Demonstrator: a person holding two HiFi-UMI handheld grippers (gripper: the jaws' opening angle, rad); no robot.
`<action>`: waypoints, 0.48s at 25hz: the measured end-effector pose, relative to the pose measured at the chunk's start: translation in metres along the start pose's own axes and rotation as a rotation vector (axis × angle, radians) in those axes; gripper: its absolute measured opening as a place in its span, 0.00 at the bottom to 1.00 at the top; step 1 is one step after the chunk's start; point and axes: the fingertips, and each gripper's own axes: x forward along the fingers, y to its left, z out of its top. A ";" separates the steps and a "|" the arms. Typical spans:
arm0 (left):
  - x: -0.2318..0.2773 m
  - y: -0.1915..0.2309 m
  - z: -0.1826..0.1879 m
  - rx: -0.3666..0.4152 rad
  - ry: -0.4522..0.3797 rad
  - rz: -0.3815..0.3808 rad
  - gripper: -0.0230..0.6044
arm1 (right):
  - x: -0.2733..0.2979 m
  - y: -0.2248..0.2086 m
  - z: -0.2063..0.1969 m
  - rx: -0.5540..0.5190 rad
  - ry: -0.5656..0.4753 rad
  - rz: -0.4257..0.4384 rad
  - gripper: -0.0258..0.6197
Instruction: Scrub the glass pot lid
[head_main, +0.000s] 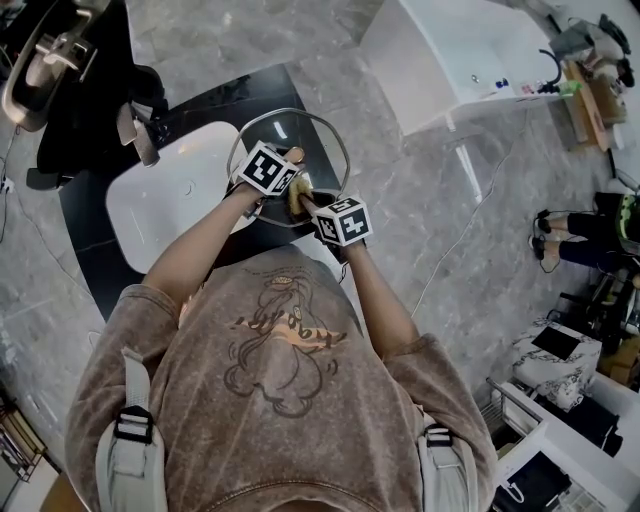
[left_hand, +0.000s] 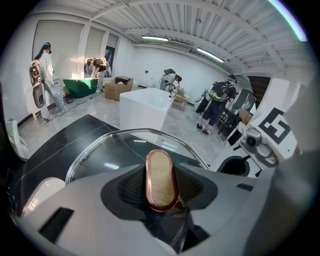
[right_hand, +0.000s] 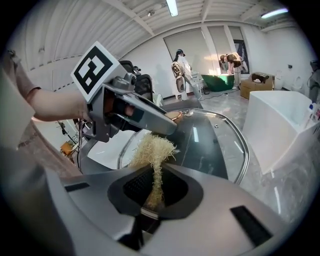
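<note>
The glass pot lid, round with a metal rim, is held tilted above the black counter. My left gripper is shut on its copper-rimmed wooden knob, and the glass spreads out beyond the jaws. My right gripper is shut on a straw-coloured fibre scrubber. The scrubber's frayed end lies against the lid just below the left gripper. In the head view the scrubber sits at the lid's near edge, between the two marker cubes.
A white basin is set in the black counter to the left, with a faucet behind it. A white bathtub stands at the far right. Several people stand in the background, and a cable runs across the marble floor.
</note>
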 end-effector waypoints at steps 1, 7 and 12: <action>0.000 0.000 0.000 0.000 0.001 0.000 0.33 | 0.001 0.001 0.000 -0.004 0.003 -0.007 0.10; 0.000 -0.001 0.000 -0.002 0.009 0.001 0.33 | 0.004 0.007 0.002 -0.021 0.014 -0.025 0.10; 0.000 -0.001 0.000 -0.004 0.010 0.003 0.33 | 0.008 0.011 0.007 -0.001 0.002 -0.004 0.10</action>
